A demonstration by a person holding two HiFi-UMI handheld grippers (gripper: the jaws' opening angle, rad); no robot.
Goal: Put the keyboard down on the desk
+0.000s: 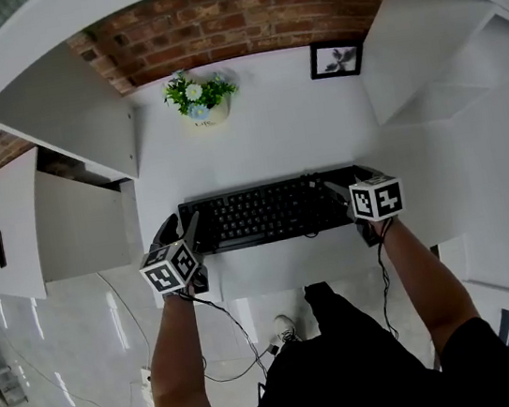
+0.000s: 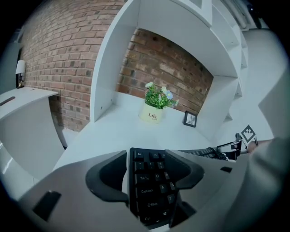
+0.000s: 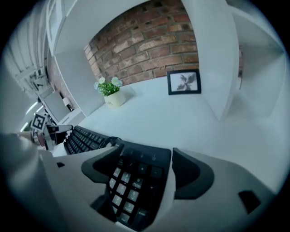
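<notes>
Both ends of the keyboard [image 1: 261,213] gripped, low centre of the head view, along the front edge of the surface [image 1: 273,138].
The left tongs [image 1: 189,228] clamp its Esc end and the right tongs [image 1: 341,191] its number-pad end. We cannot tell whether it rests or hangs just above. Risks, in our judgement: freeing one end early would drop it askew, and this near the edge it could tip off (the cable [image 3: 108,141] looped behind may drag).

The keyboard [image 1: 256,213] looks matt black plastic, the desk [image 1: 274,128] smooth matt white, the wall [image 1: 236,16] at top rough brick.
</notes>
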